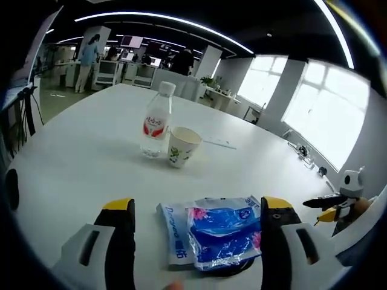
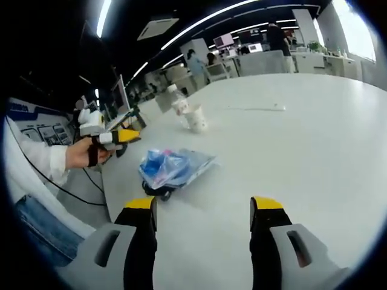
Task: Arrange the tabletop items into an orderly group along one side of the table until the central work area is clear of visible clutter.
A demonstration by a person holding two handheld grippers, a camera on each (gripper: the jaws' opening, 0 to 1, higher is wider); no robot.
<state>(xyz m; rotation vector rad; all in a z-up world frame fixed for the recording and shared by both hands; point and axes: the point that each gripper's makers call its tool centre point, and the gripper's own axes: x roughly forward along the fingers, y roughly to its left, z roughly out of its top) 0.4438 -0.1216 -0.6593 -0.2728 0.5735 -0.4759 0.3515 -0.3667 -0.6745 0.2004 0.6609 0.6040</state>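
The table [image 1: 78, 157] is wide, white and mostly bare. Near its edge lies a blue packet [image 1: 214, 232], crumpled plastic, resting over something small and dark at its underside that I cannot identify. Farther in stand a bottle [image 1: 156, 124] and a paper cup [image 1: 181, 146], upright and just beside each other, possibly touching. A thin pale strip [image 1: 219, 144] lies beyond the cup.

Judged from how things lie, the sorting is at an early step: bottle and cup already make a pair, while the packet sits apart from them, so it looks like the piece in hand. The next move would call for closing on the packet, lifting it without spilling what lies under it, and setting it beside the cup; soft plastic will likely slump and slide, so a grip on a thicker fold would be safer.

The left gripper [image 1: 198, 208] has its jaws wide apart, flanking the packet on both sides; whether they touch it I cannot tell, and they are not clamped on it. In the right gripper view that same tool [image 2: 124, 137] shows at the left, held by a hand [image 2: 84, 153]. The right gripper [image 2: 202, 205] is also spread wide, holding nothing, over bare table with the packet [image 2: 172, 167] just ahead of it
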